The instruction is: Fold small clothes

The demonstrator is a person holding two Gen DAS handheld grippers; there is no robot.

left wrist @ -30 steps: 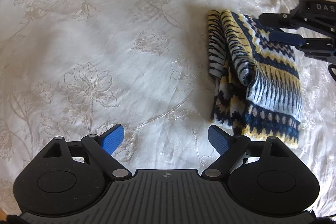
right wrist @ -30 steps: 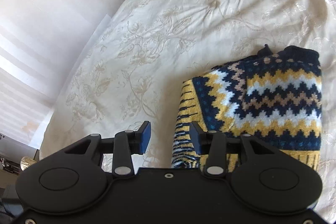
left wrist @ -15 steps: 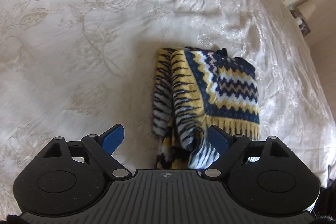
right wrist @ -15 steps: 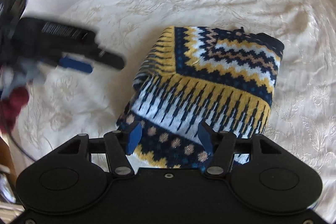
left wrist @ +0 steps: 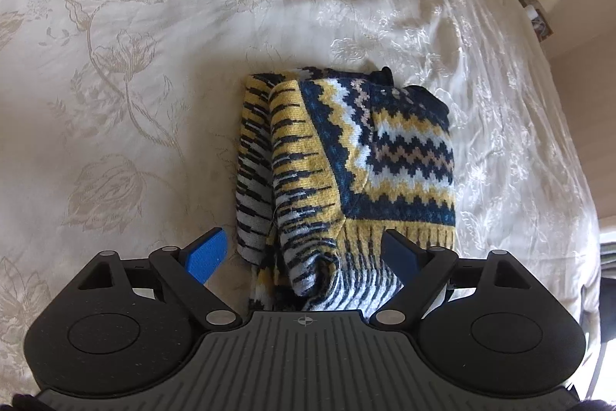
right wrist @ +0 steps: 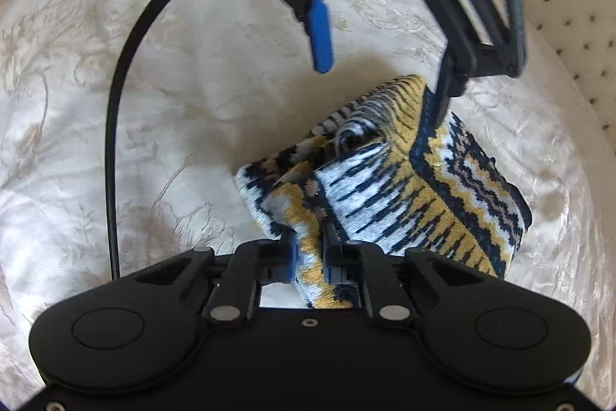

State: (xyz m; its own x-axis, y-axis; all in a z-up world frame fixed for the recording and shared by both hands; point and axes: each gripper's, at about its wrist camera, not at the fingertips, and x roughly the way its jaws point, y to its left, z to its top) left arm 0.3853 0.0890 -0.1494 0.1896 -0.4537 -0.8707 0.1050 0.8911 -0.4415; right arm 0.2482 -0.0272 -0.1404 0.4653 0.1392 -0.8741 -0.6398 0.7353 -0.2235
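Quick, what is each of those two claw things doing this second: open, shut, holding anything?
Left gripper: open, holding nothing, over the knitted garment.
Right gripper: shut on a fold of the knitted garment.

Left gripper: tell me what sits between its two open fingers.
In the left wrist view, the near end of the folded knit sweater lies between the left gripper's spread fingers, untouched by them.

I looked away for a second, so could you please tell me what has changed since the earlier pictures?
The right gripper has closed on a corner of the folded sweater; a second ago it was open beside it. The left gripper has swung over to the sweater's other side. It stays open, and the sweater remains folded on the bedspread.
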